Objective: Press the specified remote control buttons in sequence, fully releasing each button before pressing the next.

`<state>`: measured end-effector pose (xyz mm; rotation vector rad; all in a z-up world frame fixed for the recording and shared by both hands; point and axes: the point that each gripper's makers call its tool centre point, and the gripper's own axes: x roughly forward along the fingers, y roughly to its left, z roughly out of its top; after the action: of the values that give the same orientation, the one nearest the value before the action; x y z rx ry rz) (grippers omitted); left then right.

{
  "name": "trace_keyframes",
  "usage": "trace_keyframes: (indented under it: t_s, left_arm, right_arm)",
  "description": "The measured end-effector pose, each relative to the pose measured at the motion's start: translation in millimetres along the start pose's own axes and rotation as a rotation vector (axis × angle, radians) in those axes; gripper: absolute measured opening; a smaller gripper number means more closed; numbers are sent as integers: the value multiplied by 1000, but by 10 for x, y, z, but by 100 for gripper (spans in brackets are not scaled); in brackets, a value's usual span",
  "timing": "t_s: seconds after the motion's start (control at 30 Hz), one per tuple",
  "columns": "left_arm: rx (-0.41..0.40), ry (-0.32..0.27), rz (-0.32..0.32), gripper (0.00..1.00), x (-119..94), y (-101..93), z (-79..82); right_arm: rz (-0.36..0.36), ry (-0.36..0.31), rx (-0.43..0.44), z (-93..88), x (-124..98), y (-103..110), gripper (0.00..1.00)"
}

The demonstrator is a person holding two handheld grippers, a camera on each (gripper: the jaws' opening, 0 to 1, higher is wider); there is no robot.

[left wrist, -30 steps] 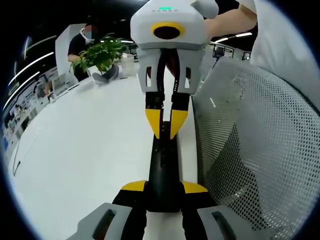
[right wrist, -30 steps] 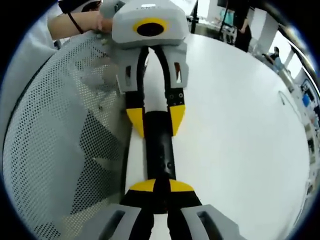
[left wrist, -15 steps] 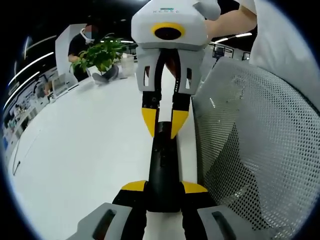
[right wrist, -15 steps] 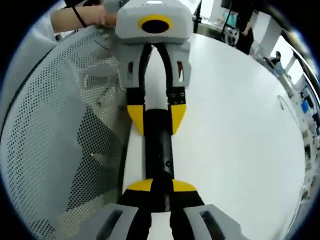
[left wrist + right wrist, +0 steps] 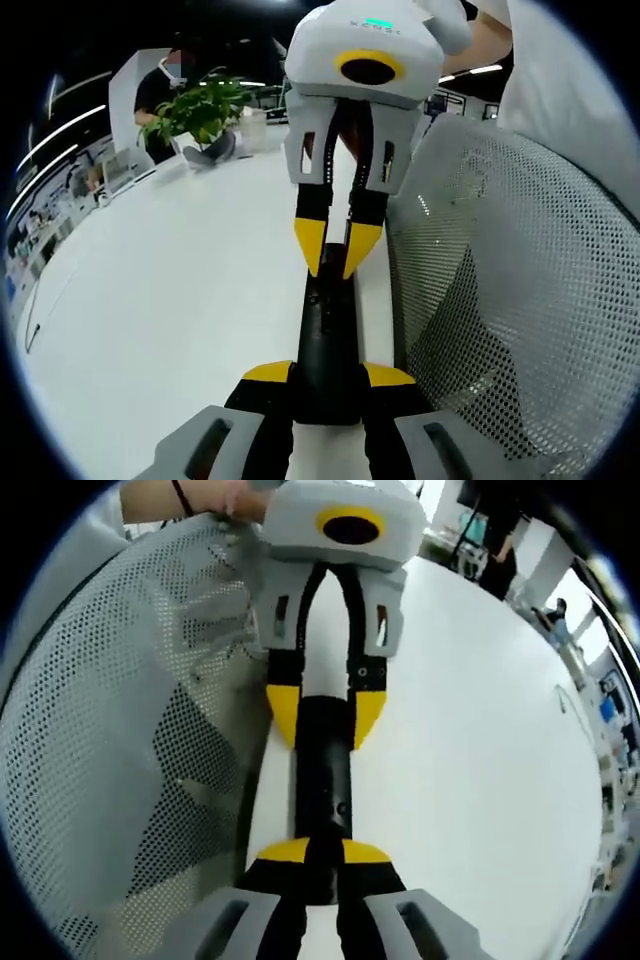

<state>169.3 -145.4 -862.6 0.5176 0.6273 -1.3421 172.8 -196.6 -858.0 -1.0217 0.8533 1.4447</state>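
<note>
Two grippers on one black remote

I see the remote (image 5: 325, 330) lying lengthwise along the white table (image 5: 170, 300), beside a mesh chair back (image 5: 500, 280). My left gripper (image 5: 326, 378) pinches its near end between yellow-tipped jaws. My right gripper (image 5: 337, 247), facing it, has its jaws narrowly parted, tips at the remote's far end (image 5: 322, 852).

White table (image 5: 170, 290) with potted plant (image 5: 200, 115) at far edge; mesh chair back (image 5: 510, 300) alongside.
</note>
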Motion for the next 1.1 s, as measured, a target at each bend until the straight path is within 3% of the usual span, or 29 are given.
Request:
trace_keyframes:
  t_s: [0.47,0.73,1.1]
  left_arm:
    - [-3,-5,-2,24,-3,0,2]
    - [-3,-3,1,24,-3,-2,-1]
    - [1,0,1,24,-4,-2,-1]
  right_arm:
    - [-23,-58,57,-3,-13,-19,7]
    - [-22,-51,90,-24,-26,-17,7]
    - [-5,-10,69,-51,-28,-9,6]
